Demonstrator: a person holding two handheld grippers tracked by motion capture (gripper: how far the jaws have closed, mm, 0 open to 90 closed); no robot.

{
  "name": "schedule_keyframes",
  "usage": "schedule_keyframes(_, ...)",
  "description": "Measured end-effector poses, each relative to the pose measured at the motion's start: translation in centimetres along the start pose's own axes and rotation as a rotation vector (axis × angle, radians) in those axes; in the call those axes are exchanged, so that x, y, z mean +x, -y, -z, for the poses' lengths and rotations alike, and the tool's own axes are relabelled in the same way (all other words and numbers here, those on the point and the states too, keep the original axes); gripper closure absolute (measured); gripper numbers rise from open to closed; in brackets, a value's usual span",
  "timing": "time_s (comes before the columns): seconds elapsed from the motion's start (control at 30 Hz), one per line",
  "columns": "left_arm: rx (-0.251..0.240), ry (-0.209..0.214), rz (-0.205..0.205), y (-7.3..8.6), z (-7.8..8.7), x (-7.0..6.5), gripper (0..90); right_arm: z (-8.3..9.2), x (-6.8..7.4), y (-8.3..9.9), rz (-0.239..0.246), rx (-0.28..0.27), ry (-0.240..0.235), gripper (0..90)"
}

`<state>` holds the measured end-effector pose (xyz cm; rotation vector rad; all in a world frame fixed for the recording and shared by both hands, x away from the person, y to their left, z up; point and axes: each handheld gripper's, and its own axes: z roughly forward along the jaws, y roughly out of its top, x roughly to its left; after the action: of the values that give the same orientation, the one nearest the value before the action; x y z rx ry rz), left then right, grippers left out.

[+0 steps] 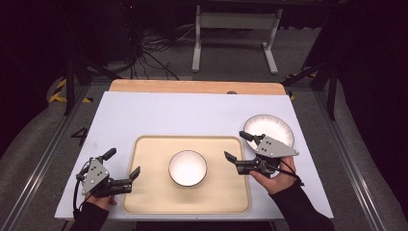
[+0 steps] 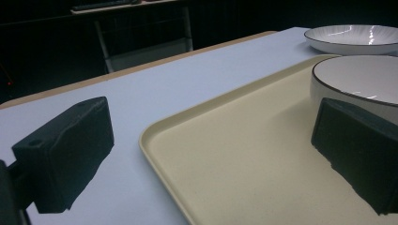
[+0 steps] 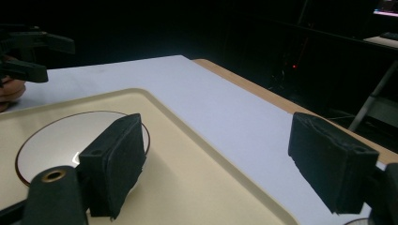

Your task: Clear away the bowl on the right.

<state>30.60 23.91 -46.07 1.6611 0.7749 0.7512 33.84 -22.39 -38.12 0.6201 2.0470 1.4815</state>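
the left gripper [image 1: 123,166] hangs at the left edge of the cream tray [image 1: 144,192], jaws spread wide and holding nothing; one jaw is over the white table cover [image 1: 144,115], the other reaches in over the tray's left rim. in the left gripper view the tray's corner [image 2: 155,136] lies between the two black pads [image 2: 65,154], so this gripper looks lined up on the tray rim rather than on the crockery.

at the middle of the tray stands a small white bowl [image 1: 187,167] with a thin dark rim, upright and apparently empty.

the right gripper [image 1: 236,146] hovers near the tray's right edge, jaws also wide apart and empty, pointing in toward the bowl. behind it, off the tray on the table cover, sits a wider white dish [image 1: 276,126] with dark radial lines at its rim.

the tray looks like stiff, light plastic with a raised lip, and the lip at each short side is the sensible place to pinch. the bowl looks glazed ceramic: hard, smooth, breakable, and free to slide on the tray if it tilts, so both sides should rise level.
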Motion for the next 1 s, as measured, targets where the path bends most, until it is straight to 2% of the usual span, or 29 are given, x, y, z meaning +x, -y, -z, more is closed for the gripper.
schedule_keyframes(0.5,0.002,0.000,-0.001,0.0,0.0,0.0,0.1,1.5,-1.1,3.0,-0.011,-0.018,0.077,17.9)
schedule_keyframes(0.63,0.002,0.000,-0.001,0.0,0.0,0.0,0.1,2.0,-1.3,4.2,-0.004,-0.022,0.121,17.5)
schedule_keyframes(1.0,0.000,0.001,-0.001,0.0,0.0,0.0,0.1,2.1,-1.1,6.2,-0.007,-0.011,0.151,17.3)
